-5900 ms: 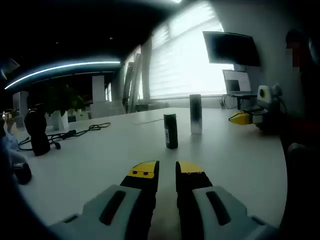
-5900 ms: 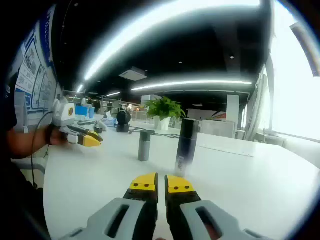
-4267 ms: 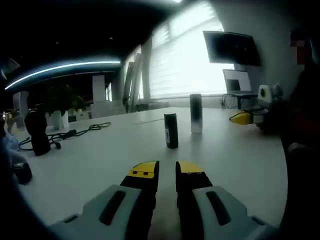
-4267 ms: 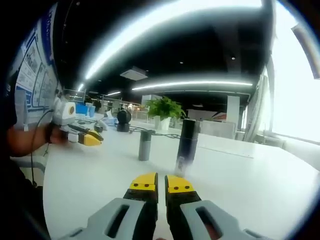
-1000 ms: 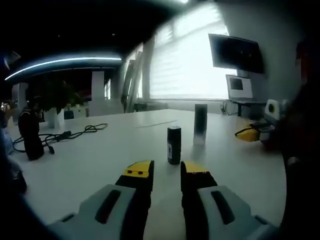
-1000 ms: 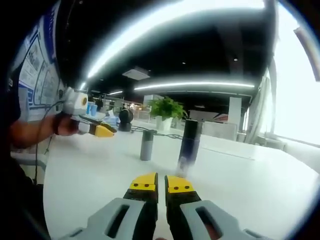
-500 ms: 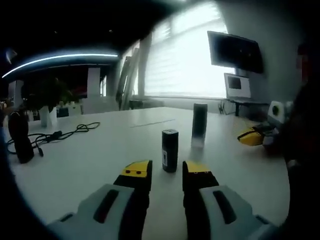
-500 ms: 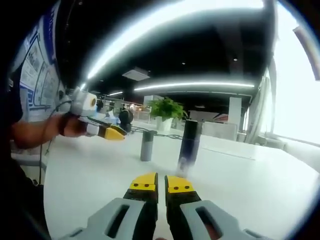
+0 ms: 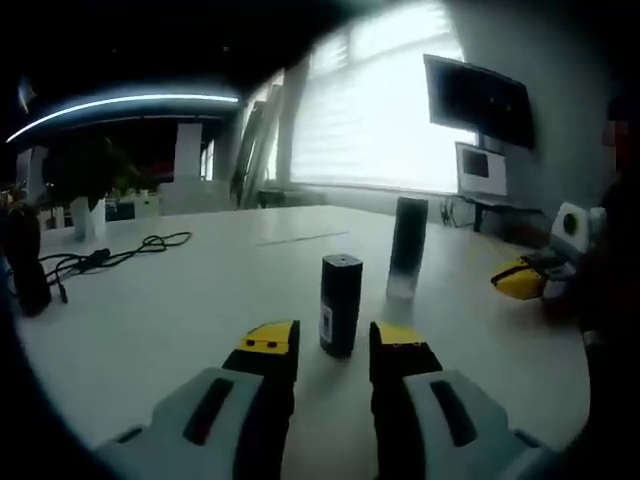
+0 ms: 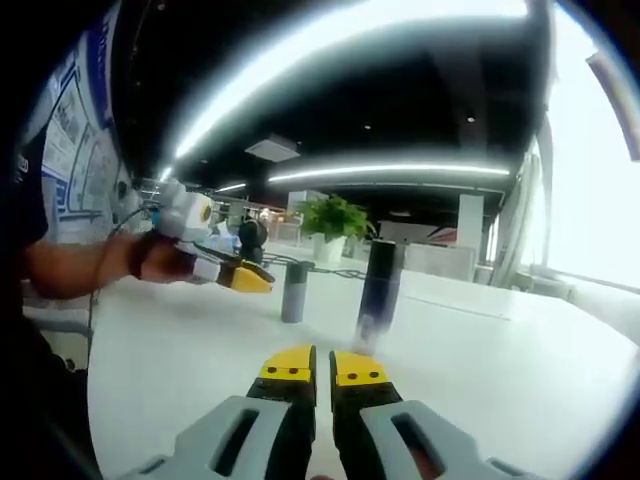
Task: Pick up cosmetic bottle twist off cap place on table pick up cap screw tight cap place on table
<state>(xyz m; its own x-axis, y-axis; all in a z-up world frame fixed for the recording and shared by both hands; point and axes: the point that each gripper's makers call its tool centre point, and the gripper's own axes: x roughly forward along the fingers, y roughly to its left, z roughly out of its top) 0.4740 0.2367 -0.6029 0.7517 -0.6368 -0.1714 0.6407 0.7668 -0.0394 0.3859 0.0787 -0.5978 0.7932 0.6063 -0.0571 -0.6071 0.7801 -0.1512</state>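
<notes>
Jaws of the left gripper (image 9: 335, 345) stand parted, yellow tips low over the white table (image 9: 180, 310), and the short dark cosmetic bottle (image 9: 339, 304) stands upright just beyond them, lined up with the gap but not touched by either tip. Behind that bottle, a little to the right, a taller grey bottle (image 9: 407, 246) stands upright on the same table. Farther right the other gripper's yellow tip shows at the table edge, and to the far left a black cable (image 9: 110, 254) trails across the surface. Jaws of the right gripper (image 10: 322, 365) are pressed together with nothing between them, resting low above the table. In the right gripper view the taller bottle stands nearest, dark and upright, with the short cosmetic bottle to its left and farther off. The left gripper comes in from the left there, held in a hand (image 10: 160, 258), its yellow tip just beside the short bottle. A potted plant (image 10: 330, 222) stands behind both bottles.
</notes>
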